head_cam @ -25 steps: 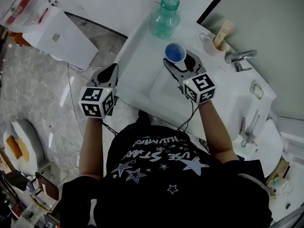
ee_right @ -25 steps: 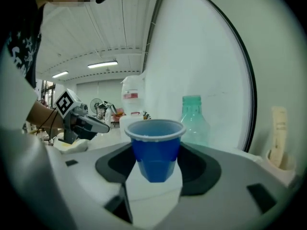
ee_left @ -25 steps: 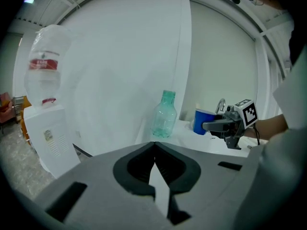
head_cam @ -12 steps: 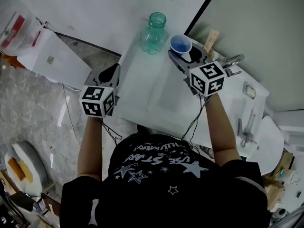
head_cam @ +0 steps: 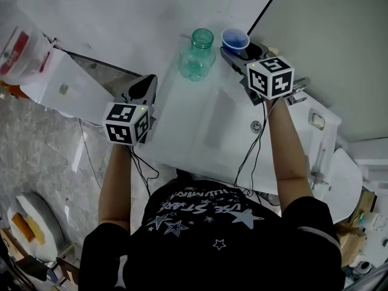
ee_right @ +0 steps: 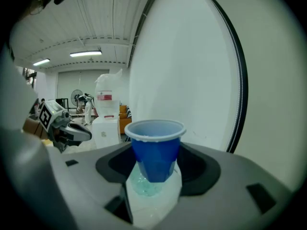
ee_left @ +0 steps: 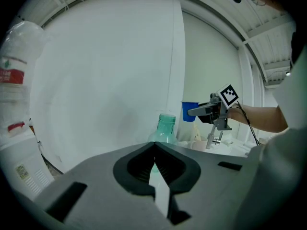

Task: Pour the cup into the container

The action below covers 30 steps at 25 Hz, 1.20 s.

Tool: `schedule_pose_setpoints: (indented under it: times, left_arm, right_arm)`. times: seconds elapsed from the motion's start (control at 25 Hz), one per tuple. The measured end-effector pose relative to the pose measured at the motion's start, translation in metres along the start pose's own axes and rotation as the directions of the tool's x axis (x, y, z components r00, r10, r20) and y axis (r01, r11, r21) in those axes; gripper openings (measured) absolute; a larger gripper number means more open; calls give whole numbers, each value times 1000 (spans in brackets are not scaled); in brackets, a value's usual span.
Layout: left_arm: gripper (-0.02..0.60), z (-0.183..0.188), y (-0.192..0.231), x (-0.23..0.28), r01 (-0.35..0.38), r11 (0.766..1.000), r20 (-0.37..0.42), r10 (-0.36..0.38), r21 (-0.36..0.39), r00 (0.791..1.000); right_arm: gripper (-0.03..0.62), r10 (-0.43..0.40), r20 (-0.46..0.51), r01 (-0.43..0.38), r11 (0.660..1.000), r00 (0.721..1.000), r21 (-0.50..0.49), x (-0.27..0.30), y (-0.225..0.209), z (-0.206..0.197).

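Blue cup sits upright, clamped in our right gripper, just right of the green bottle; our left gripper is closed, empty. Tipping fast could miss that narrow mouth.

cup blue, paler rim; container see-through teal-green; counter white; left gripper and right gripper grey with black pads, marker cubes white with black square patterns; shirt bottom centre black, white stars and lettering; floor at left grey, marbled
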<state>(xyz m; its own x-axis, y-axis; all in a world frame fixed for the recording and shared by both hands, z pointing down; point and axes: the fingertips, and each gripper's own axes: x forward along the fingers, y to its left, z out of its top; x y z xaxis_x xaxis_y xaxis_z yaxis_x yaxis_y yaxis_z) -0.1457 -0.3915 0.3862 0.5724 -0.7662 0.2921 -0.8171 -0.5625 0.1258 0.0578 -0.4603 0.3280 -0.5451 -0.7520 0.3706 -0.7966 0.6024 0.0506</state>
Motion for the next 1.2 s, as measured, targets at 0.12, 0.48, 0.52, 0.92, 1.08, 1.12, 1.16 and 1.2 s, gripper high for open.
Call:
schedule_pose_setpoints:
  times: [0.12,0.48,0.52,0.92,1.08,1.12,1.16,1.2]
  left_arm:
    - [11,5,3,5,7,1000,8,-7,4,1000]
    - [11,6,10,8,17,1000,17,-16,-19,1000]
    - [11,6,11,8,18,1000,18,-18,-26,1000]
    - [11,-1,19,3,26,996,27,-23,-80,999]
    - [11,-3,17,4,32,995,30,-30,-89,999]
    - [11,-4,16,4,34,995,31,-31,-92,999]
    - [11,-5,15,4,35,995,31,-33,-94,999]
    - [11,-5,15,5,37,995,32,-34,-96,999]
  right_arm:
    - [265,-36,-41,34,998,998,-57,11,-13,6]
    - [265,-157,-151,102,942,976,-319,37,-24,3]
    - [265,-173,-161,107,931,972,-350,38,-25,2]
    - [265,-276,-217,86,780,936,-620,46,-22,6]
    - [264,-304,-231,69,727,924,-683,48,-23,5]
    - [264,-311,-235,65,717,921,-694,48,-23,5]
    - [264,-317,-237,62,706,919,-705,49,-24,5]
    - [264,-323,-238,60,696,916,-716,49,-24,5]
